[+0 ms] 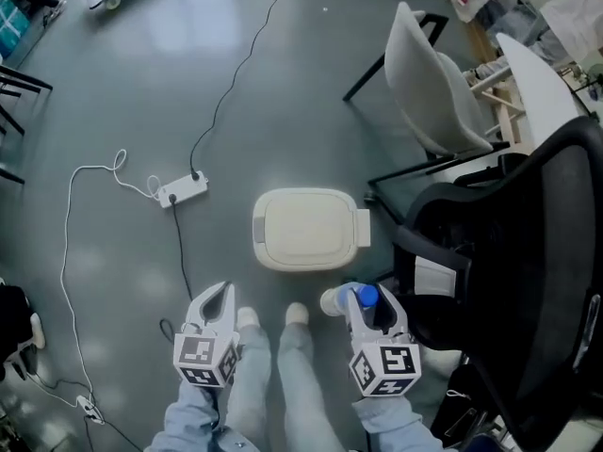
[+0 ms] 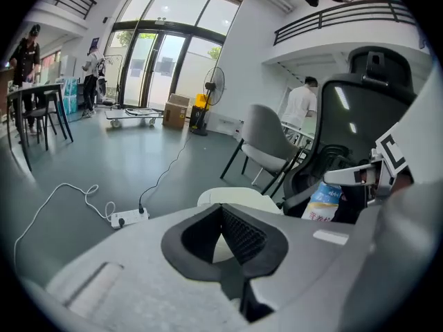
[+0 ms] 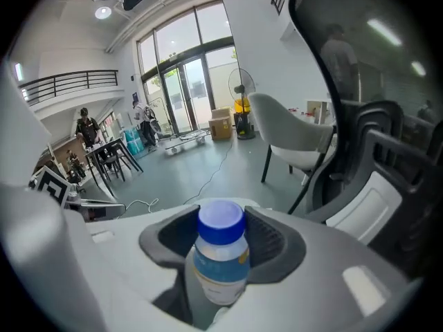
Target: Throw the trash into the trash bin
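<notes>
A white trash bin (image 1: 306, 229) with its lid down stands on the grey floor straight ahead of my feet. My right gripper (image 1: 363, 299) is shut on a small white bottle with a blue cap (image 1: 337, 301), just short of the bin's near right corner. In the right gripper view the bottle (image 3: 221, 254) stands between the pads, cap pointing forward. My left gripper (image 1: 222, 292) hangs near the bin's near left corner, its fingertips together and nothing in them. From the left gripper view (image 2: 221, 209) the bin (image 2: 239, 196) lies just beyond the jaws, with the bottle (image 2: 323, 203) at the right.
A power strip (image 1: 182, 190) with black and white cables lies on the floor left of the bin. A black office chair (image 1: 528, 281) crowds the right side, with a white chair (image 1: 429, 92) behind it. My shoes (image 1: 297, 314) stand between the grippers.
</notes>
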Demonstrator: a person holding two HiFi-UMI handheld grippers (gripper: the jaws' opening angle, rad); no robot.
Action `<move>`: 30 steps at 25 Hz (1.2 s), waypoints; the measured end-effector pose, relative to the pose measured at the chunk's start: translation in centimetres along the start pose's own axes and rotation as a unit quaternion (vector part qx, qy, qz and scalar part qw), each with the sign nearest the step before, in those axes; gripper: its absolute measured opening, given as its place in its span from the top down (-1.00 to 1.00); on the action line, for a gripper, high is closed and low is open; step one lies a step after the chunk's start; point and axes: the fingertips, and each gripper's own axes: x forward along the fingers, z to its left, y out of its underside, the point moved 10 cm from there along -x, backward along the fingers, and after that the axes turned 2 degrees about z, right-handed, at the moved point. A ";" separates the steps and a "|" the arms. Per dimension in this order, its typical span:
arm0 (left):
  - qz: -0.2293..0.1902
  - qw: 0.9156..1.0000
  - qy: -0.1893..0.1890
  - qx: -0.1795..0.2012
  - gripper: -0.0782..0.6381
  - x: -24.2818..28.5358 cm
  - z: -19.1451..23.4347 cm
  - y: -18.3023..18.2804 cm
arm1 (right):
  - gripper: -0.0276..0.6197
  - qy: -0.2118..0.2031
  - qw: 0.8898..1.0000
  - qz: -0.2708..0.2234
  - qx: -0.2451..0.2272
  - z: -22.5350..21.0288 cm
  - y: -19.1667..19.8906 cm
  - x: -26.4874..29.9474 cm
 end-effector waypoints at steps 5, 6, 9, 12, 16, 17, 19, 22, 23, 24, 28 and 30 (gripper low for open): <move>0.007 1.000 0.010 0.009 0.78 3.5 0.3 2.2 | 0.29 0.021 0.999 0.017 0.026 -1.5 3.3 1.6; 0.011 1.000 0.016 0.015 0.78 4.0 0.3 2.6 | 0.29 0.025 0.999 0.019 0.031 -1.8 3.6 1.7; 0.023 0.998 0.032 0.046 0.78 5.4 0.0 2.8 | 0.29 0.033 0.998 0.024 0.041 -2.3 4.0 2.0; 0.027 0.996 0.043 0.074 0.78 7.3 0.3 2.4 | 0.29 0.034 0.998 0.024 0.042 -2.5 3.9 2.3; 0.025 0.997 0.046 0.063 0.78 10.0 0.8 1.5 | 0.29 0.033 0.998 0.021 0.044 -2.8 3.6 3.0; 0.027 0.997 0.046 0.064 0.78 10.7 0.8 1.4 | 0.29 0.034 0.998 0.021 0.046 -2.9 3.7 3.1; 0.035 0.996 0.044 0.074 0.78 12.1 0.8 1.3 | 0.29 0.035 0.998 0.021 0.050 -3.2 3.8 3.2; 0.047 0.995 0.045 0.082 0.78 14.1 1.2 1.4 | 0.29 0.039 0.998 0.021 0.054 -3.5 3.9 3.3; 0.052 0.994 0.046 0.079 0.78 14.8 1.5 1.5 | 0.29 0.040 0.997 0.020 0.057 -3.7 3.9 3.3; 0.057 0.994 0.045 0.076 0.78 15.4 1.8 1.7 | 0.29 0.041 0.997 0.020 0.059 -3.8 4.0 3.4; 0.075 0.995 0.031 0.063 0.78 17.3 2.9 2.2 | 0.29 0.042 0.997 0.023 0.066 -4.0 4.1 3.6; 0.082 0.994 0.027 0.063 0.78 17.9 3.2 2.2 | 0.29 0.039 0.997 0.025 0.068 -3.9 4.3 3.7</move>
